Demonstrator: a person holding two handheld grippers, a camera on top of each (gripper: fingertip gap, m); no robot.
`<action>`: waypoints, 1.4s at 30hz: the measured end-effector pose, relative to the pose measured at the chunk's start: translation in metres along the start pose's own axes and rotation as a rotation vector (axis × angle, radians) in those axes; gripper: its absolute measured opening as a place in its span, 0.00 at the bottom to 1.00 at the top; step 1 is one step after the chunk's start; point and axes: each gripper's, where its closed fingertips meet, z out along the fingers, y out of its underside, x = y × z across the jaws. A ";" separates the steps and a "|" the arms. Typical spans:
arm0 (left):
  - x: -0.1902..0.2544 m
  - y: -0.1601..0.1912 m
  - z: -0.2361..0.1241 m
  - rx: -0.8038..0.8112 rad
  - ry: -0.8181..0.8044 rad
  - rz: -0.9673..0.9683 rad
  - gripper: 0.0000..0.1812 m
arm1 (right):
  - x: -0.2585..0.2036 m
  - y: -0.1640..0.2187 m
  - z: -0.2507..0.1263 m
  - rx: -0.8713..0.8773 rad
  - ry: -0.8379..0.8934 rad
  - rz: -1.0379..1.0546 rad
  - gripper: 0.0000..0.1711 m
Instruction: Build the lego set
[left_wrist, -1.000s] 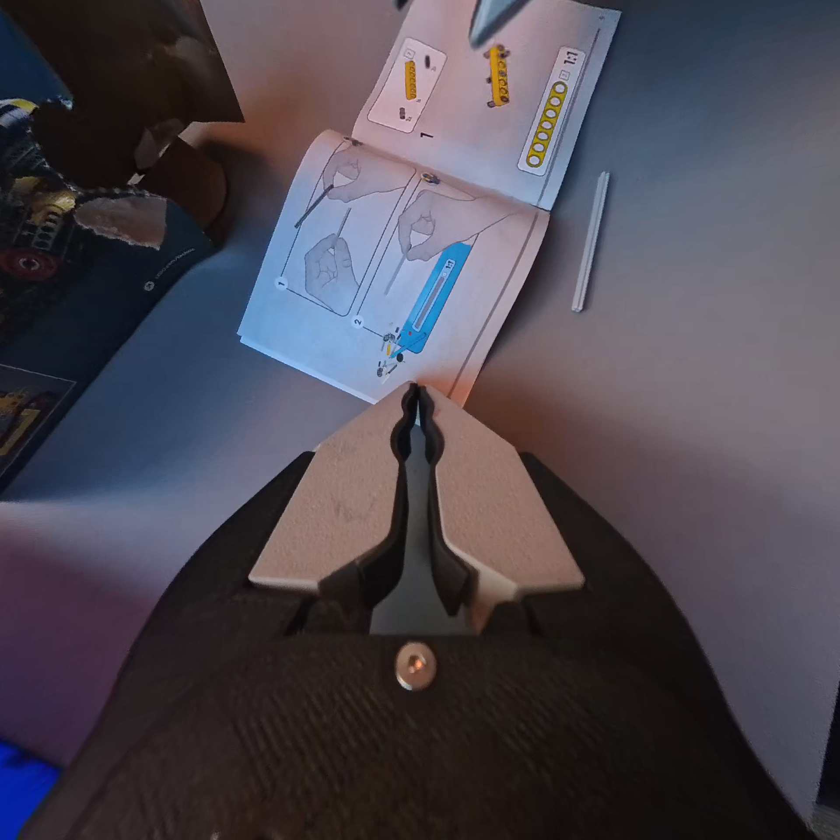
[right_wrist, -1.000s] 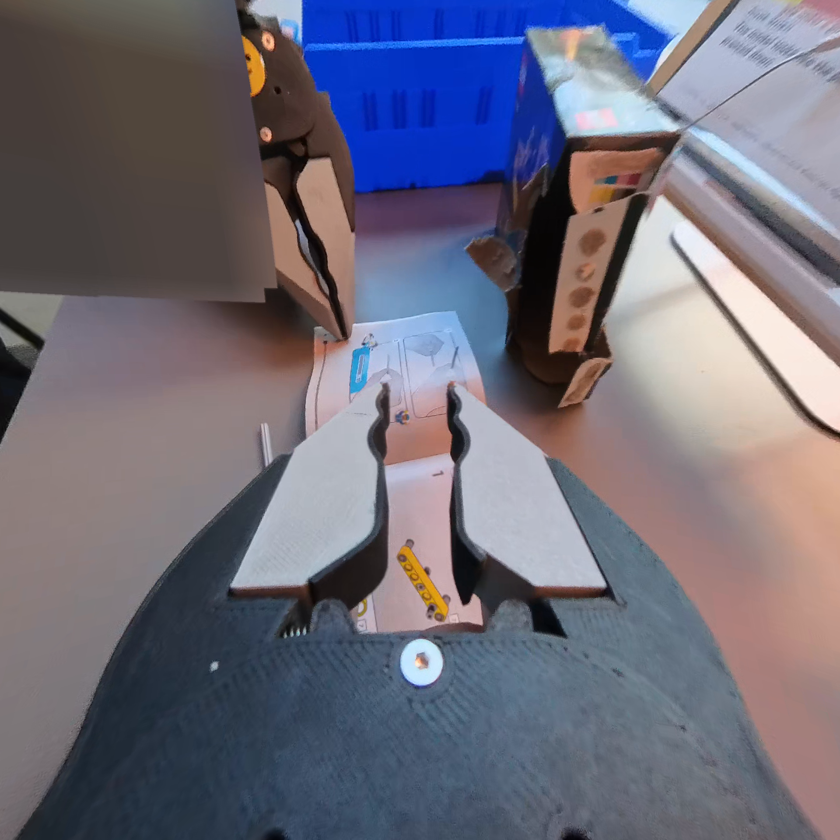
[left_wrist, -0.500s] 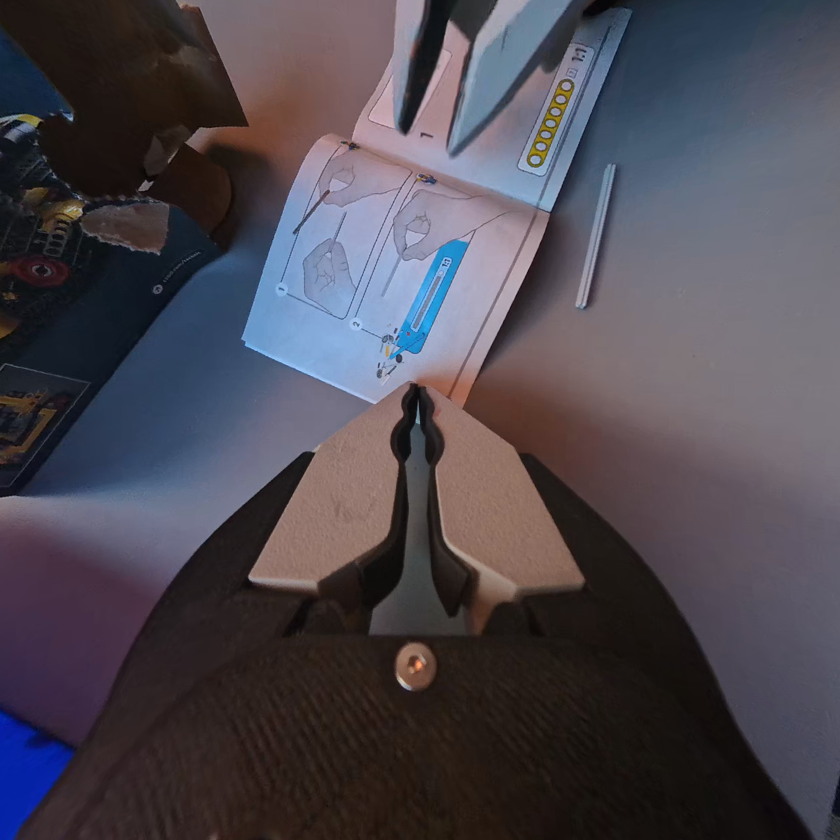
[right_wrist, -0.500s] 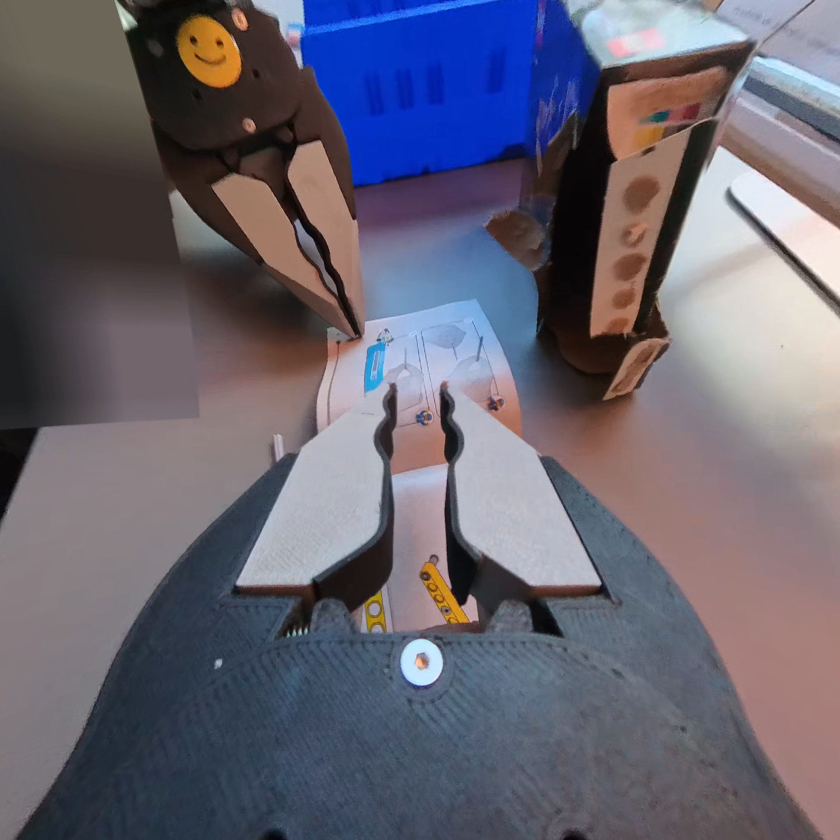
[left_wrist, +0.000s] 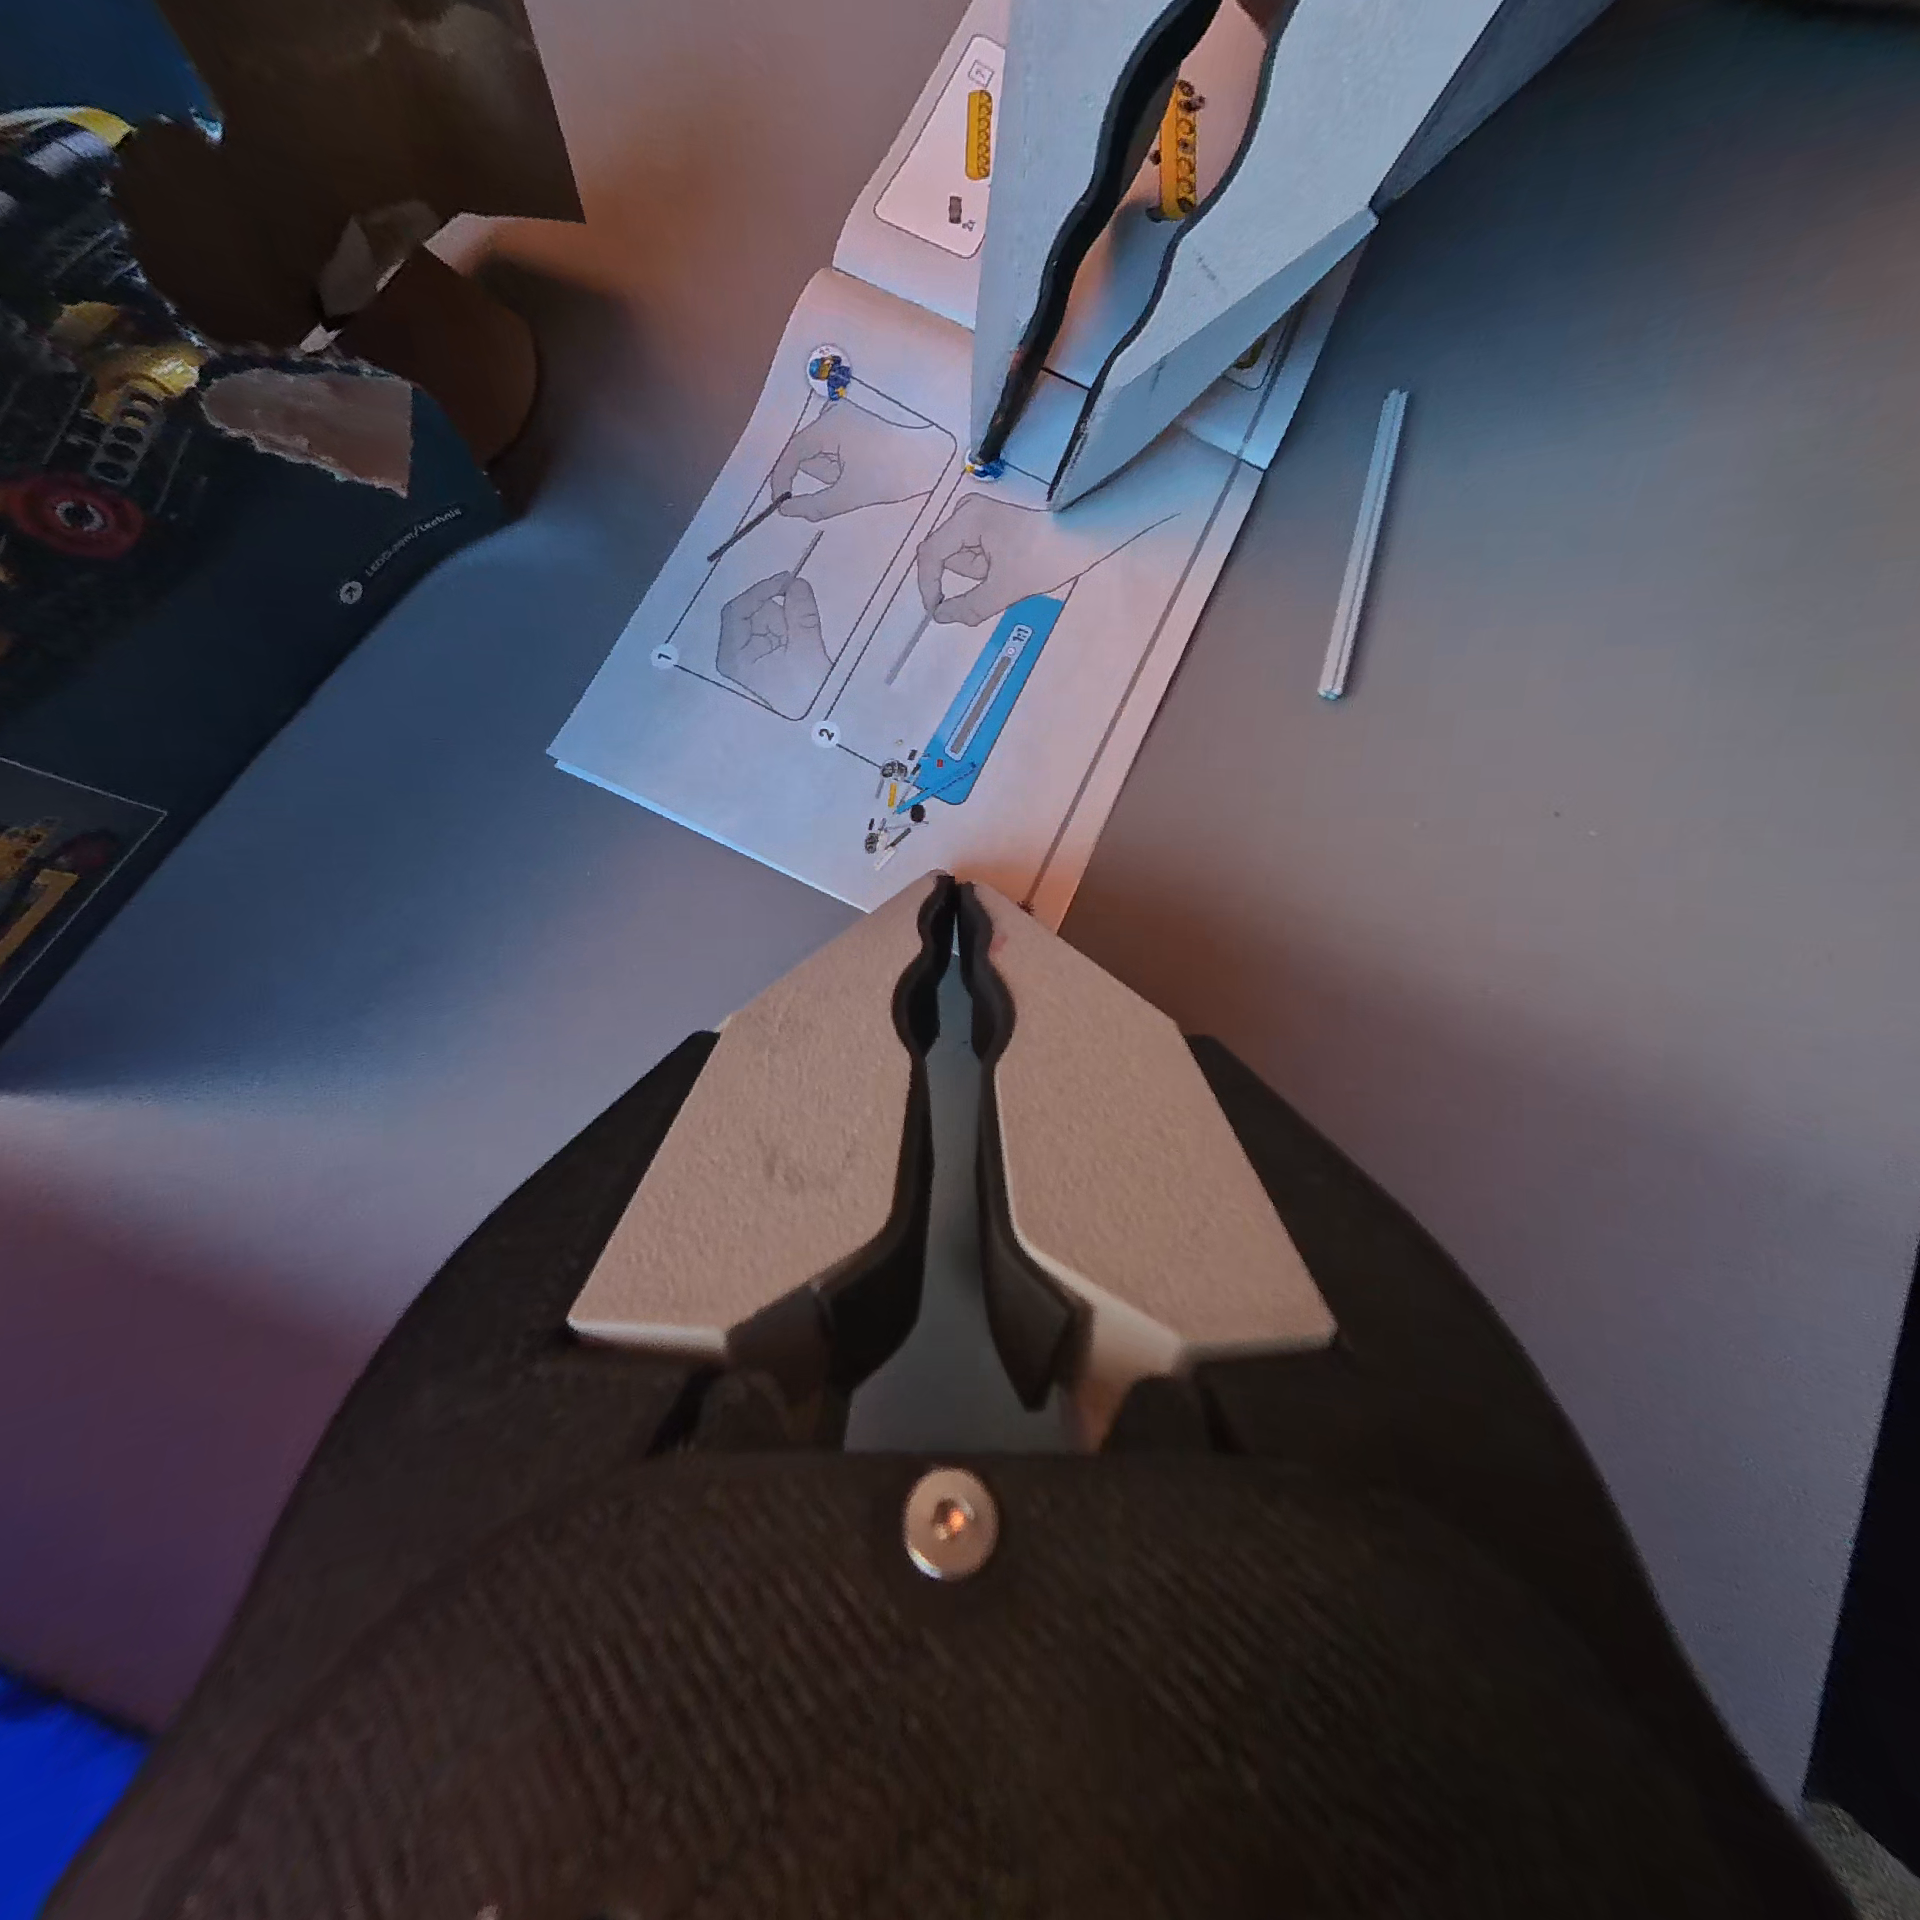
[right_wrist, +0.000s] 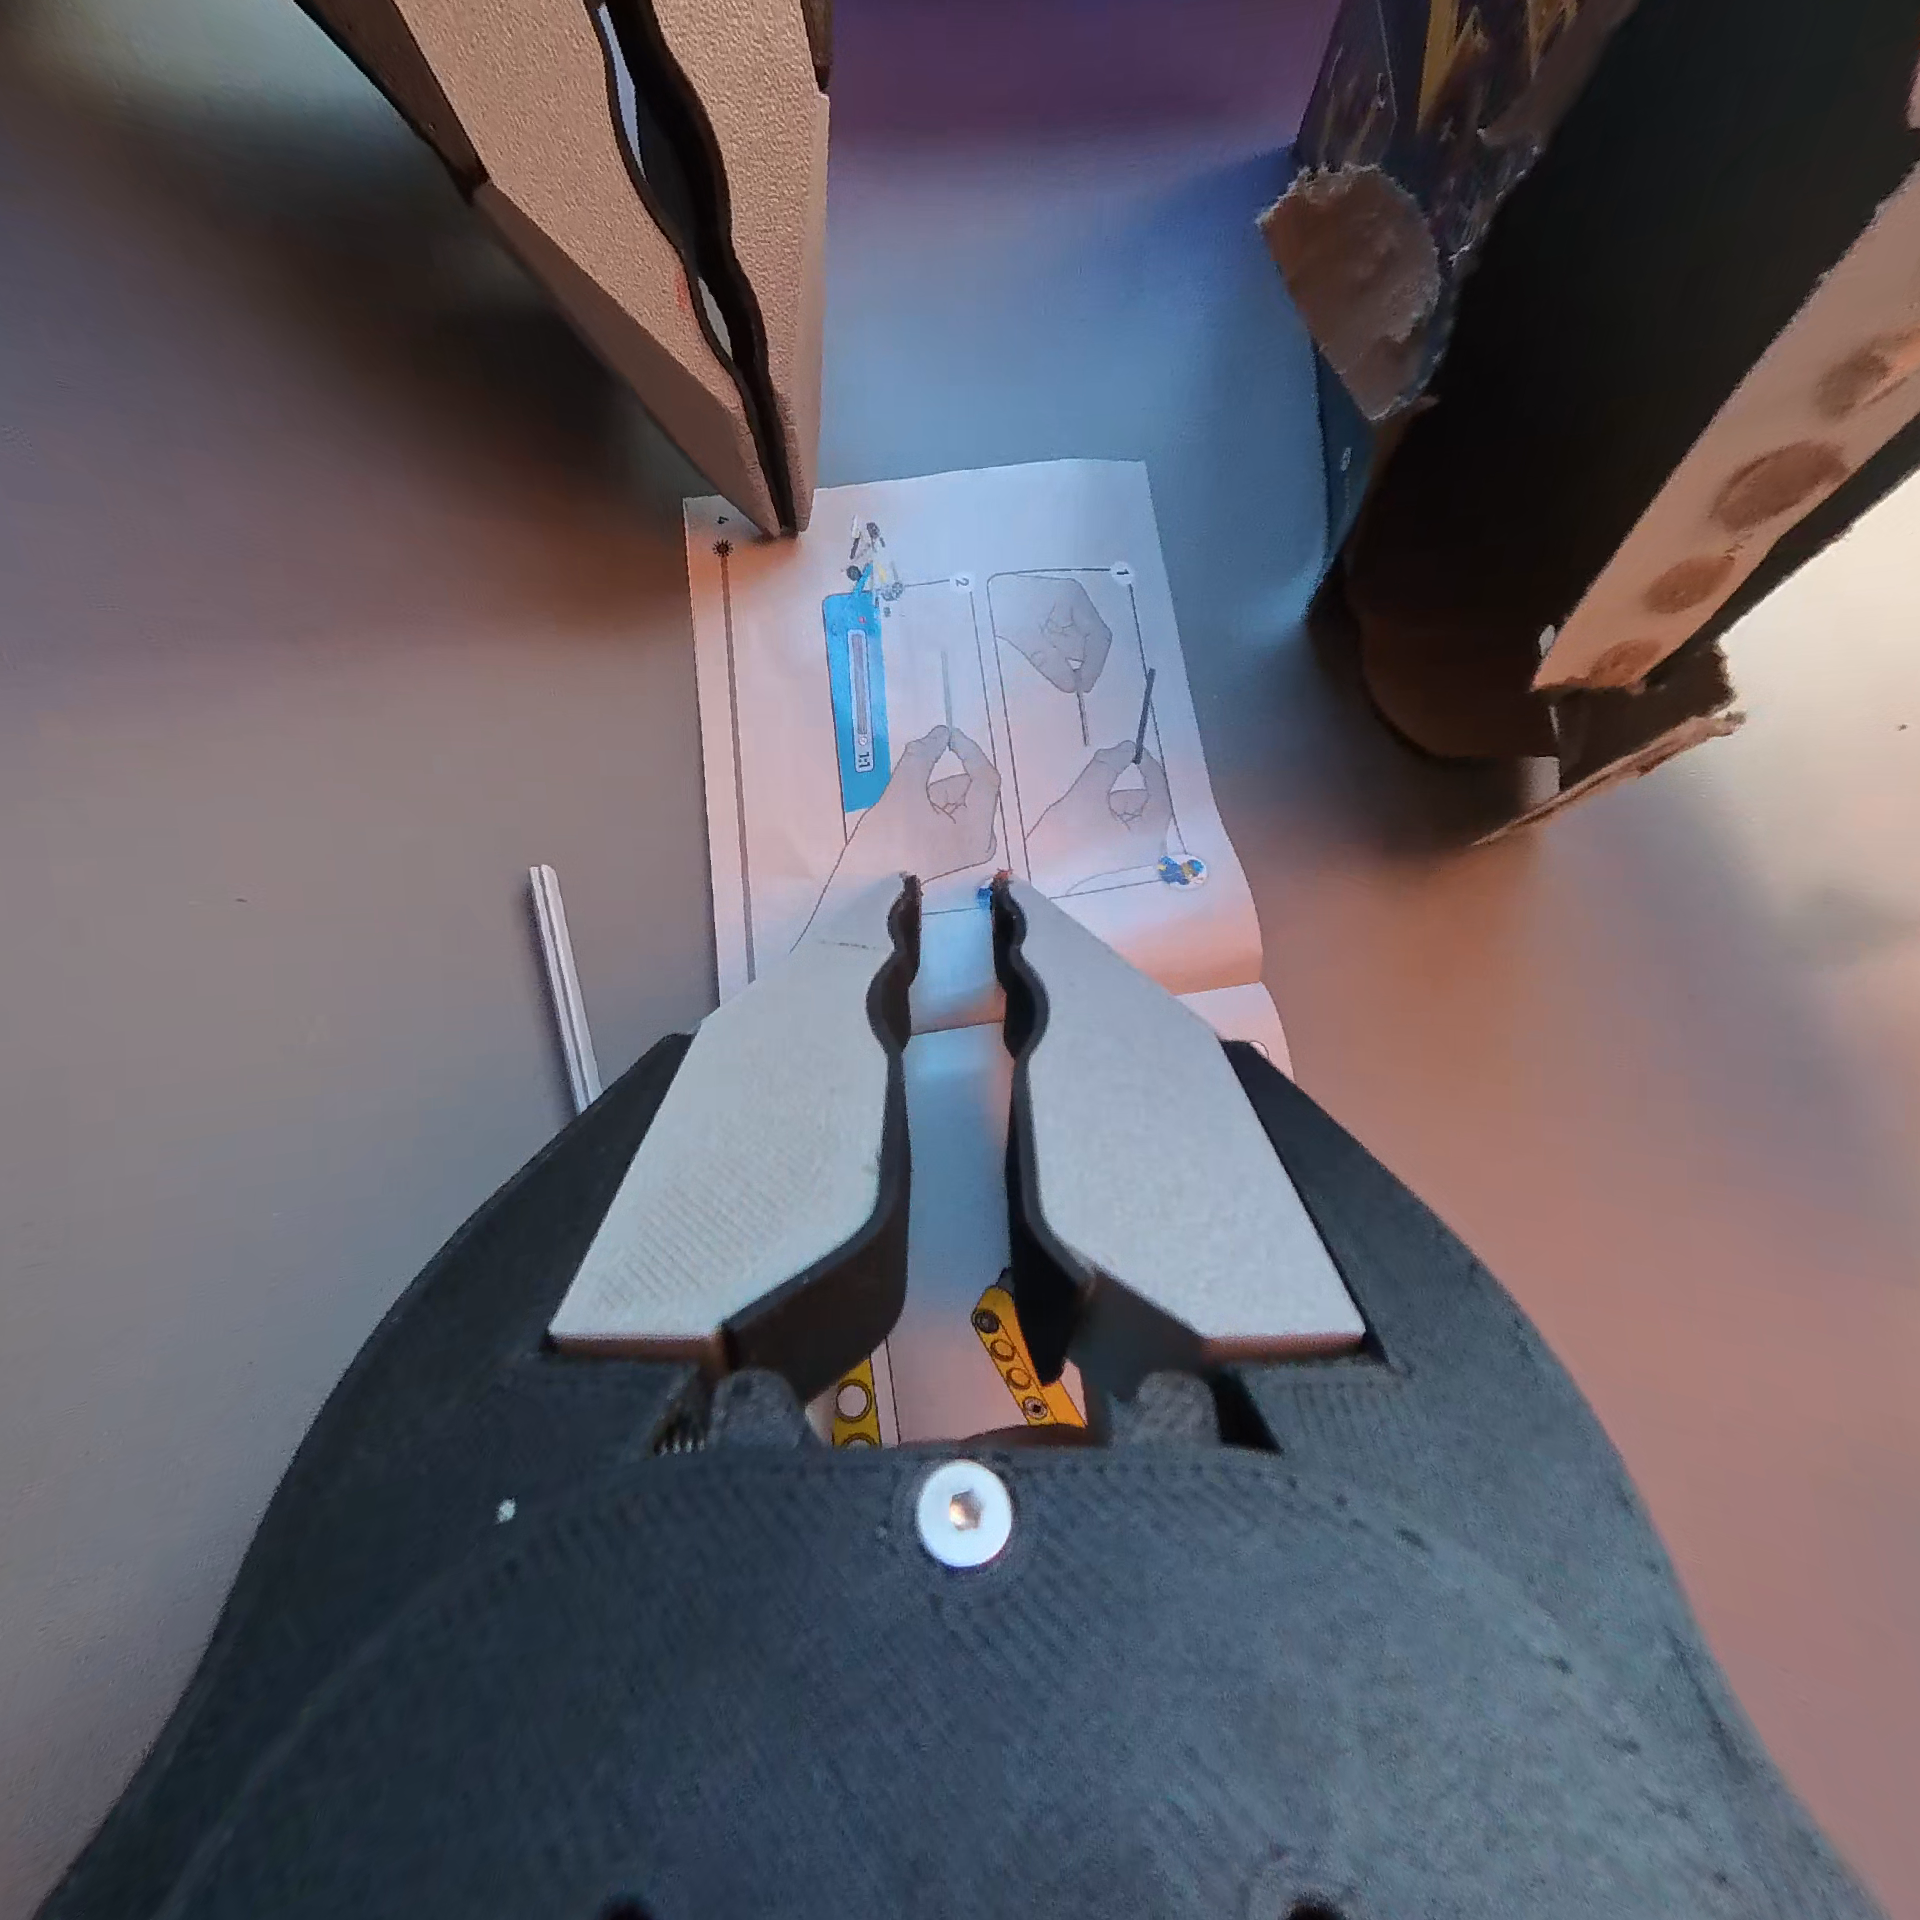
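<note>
- The instruction booklet (left_wrist: 894, 623) lies open and flat on the grey table (left_wrist: 1558, 935); every place below is told from it.
- The left gripper (left_wrist: 954, 896) has its tips at the booklet's near corner, the fingers closed to a bare slit with nothing visible between them. In the right wrist view the same gripper (right_wrist: 781, 525) stands with its tips on the booklet's far left corner.
- The right gripper (right_wrist: 951, 891) points down onto the booklet near its centre fold, fingers a narrow gap apart, holding nothing. Its tips (left_wrist: 1023, 473) appear to touch the page; actual contact cannot be confirmed.
- A thin pale grey rod (left_wrist: 1361, 540), a piece of the set, lies on the table just beside the booklet's outer edge, not touching it.
- The torn dark lego box (right_wrist: 1558, 364) stands upright on the booklet's other side, near it but apart.
</note>
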 end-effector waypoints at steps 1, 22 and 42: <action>0.000 0.000 0.000 0.000 0.002 -0.003 0.00 | 0.000 0.000 0.000 0.000 0.000 -0.001 0.06; -0.007 -0.007 0.005 0.045 -0.050 0.022 0.00 | 0.000 -0.002 -0.001 0.011 0.035 -0.039 0.06; -0.006 -0.005 0.004 0.042 -0.045 0.013 0.00 | 0.015 0.001 -0.003 0.000 0.105 0.001 0.03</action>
